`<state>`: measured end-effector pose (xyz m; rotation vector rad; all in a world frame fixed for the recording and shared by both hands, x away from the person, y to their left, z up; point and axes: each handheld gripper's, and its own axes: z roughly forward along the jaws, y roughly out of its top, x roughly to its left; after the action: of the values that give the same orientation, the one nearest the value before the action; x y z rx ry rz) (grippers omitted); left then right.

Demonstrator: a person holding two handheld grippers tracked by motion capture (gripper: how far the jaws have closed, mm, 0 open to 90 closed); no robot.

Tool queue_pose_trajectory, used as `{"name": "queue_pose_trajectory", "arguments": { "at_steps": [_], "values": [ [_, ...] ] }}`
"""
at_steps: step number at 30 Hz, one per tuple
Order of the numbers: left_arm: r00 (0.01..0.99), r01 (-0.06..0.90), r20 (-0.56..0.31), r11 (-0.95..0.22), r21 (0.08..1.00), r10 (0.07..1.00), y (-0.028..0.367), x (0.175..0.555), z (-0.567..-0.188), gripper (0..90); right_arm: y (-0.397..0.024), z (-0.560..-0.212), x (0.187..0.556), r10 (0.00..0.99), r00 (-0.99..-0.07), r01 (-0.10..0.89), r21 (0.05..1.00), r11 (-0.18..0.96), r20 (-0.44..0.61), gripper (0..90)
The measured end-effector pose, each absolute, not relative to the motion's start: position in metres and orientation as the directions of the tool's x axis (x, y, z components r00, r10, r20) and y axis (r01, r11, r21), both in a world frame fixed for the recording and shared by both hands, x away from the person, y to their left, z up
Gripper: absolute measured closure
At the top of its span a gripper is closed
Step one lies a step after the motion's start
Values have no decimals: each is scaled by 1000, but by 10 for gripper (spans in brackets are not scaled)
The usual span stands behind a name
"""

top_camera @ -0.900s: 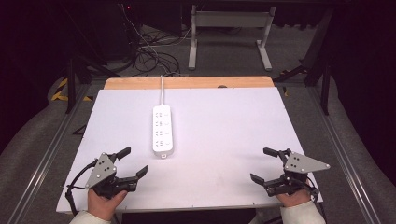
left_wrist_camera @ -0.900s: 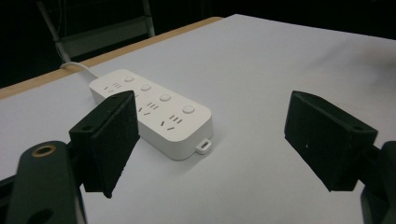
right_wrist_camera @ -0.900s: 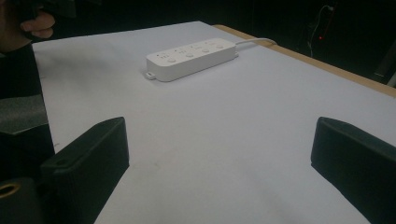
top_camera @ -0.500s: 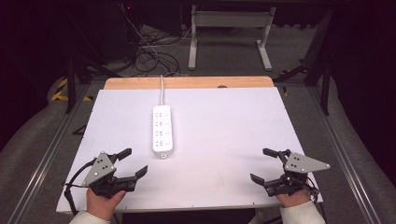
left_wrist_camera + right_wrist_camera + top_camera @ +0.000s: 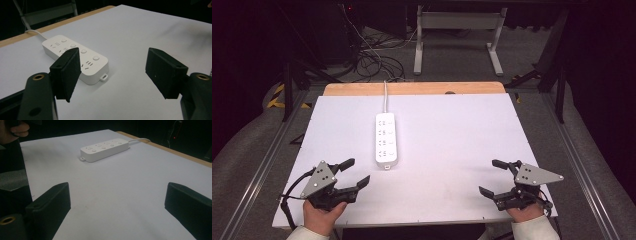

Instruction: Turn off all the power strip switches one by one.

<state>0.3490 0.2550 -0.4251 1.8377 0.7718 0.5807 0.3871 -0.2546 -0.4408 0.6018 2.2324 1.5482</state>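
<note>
A white power strip (image 5: 386, 139) with several sockets lies lengthwise on the white table top (image 5: 452, 130), its cord running off the far edge. It also appears close ahead as the power strip (image 5: 75, 58) and farther off as the power strip (image 5: 104, 149). My left gripper (image 5: 354, 173) rests near the front left corner, held by a hand, jaws wide open with nothing between them. My right gripper (image 5: 493, 177) sits near the front right corner, likewise open and empty. The gaps of the left gripper (image 5: 113, 72) and the right gripper (image 5: 117, 202) frame bare table.
A wooden strip (image 5: 412, 88) borders the table's far edge. Beyond it are a grey floor with tangled cables (image 5: 372, 55) and a metal stand (image 5: 457, 30). Metal rails (image 5: 262, 160) run along both sides of the table.
The left gripper has slid slightly toward the front left corner. The right gripper and the power strip have stayed where they were.
</note>
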Motion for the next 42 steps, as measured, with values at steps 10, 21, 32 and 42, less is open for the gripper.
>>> {"name": "queue_pose_trajectory", "arguments": {
  "at_steps": [10, 21, 32, 42],
  "values": [
    [688, 260, 48, -309, 915, 724, 241, 370, -412, 324, -253, -442, 388, 524, -850, 137, 939, 314, -51, 74],
    [707, 283, 44, -339, 897, 706, 231, 397, -403, 326, -254, -442, 389, 522, -852, 142, 939, 312, -45, 73],
    [710, 303, 44, -361, 882, 703, 216, 421, -398, 327, -254, -443, 389, 520, -854, 147, 939, 310, -38, 73],
    [713, 354, -24, -331, 875, 700, 211, 446, -397, 330, -255, -443, 390, 515, -856, 145, 938, 314, -40, 74]
  ]
}}
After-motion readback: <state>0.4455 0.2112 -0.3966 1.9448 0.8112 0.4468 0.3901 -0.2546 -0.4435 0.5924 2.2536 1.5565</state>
